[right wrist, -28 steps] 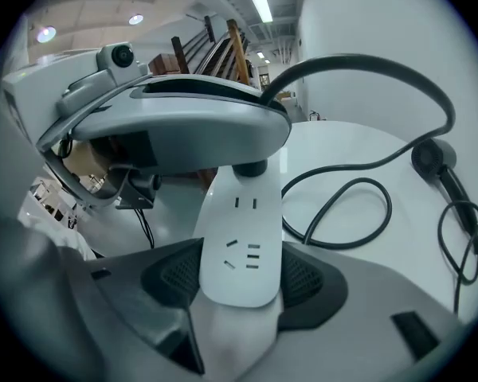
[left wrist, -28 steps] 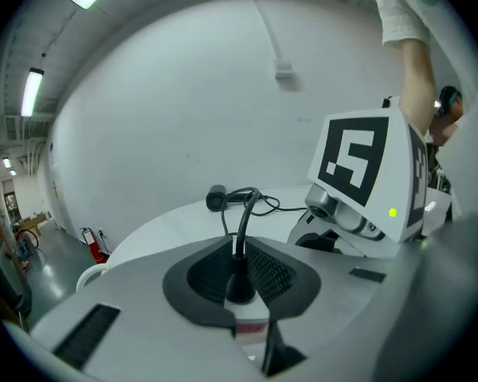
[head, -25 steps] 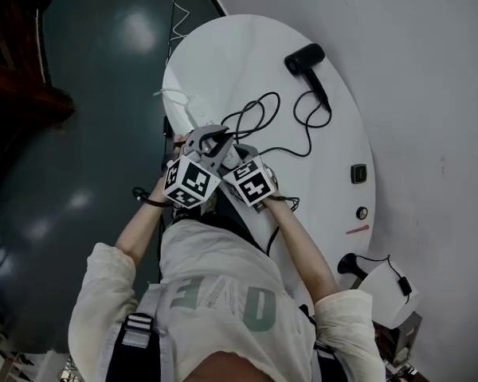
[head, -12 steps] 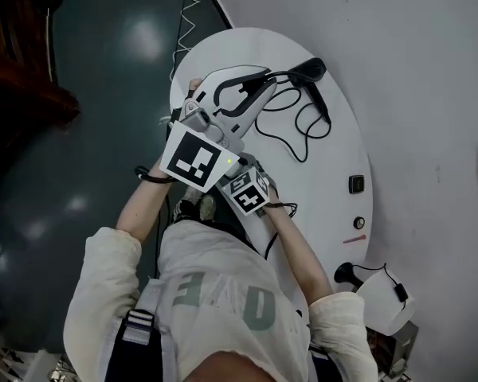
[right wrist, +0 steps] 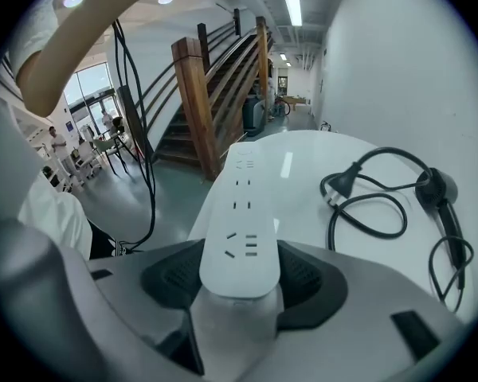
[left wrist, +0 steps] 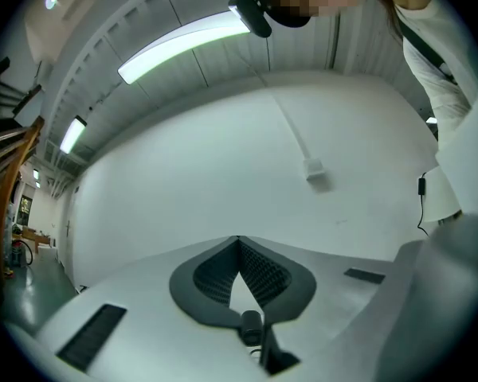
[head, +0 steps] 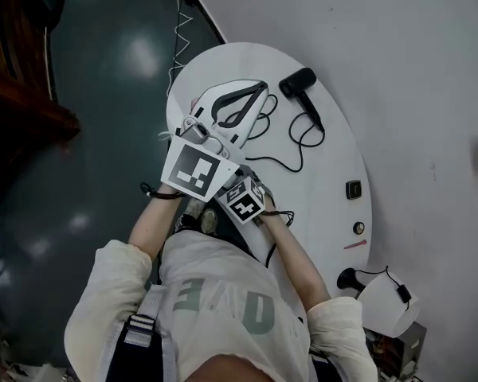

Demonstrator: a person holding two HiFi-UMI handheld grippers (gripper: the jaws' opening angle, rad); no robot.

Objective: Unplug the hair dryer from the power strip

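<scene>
The black hair dryer (head: 297,83) lies on the far part of the round white table (head: 334,173), its black cord (head: 291,138) looping loosely toward me. In the right gripper view its plug (right wrist: 338,185) rests on the tabletop, apart from the white power strip (right wrist: 243,213), and the dryer (right wrist: 436,189) lies farther right. My right gripper (right wrist: 239,273) is shut on the near end of the strip. My left gripper (head: 263,86) is held high above the table, pointing at the wall, jaws (left wrist: 239,239) shut on nothing. It hides the strip in the head view.
A small black square (head: 353,189) and a round knob (head: 358,228) sit near the table's right edge. A white device with a black cable (head: 386,293) stands at the near right. Dark floor (head: 103,94) lies left of the table, and a wooden staircase (right wrist: 199,94) rises beyond it.
My left gripper has lifted away from the power strip, up toward the camera, and its jaws have closed. The cord has dropped back onto the table. The right gripper has stayed on the strip.
</scene>
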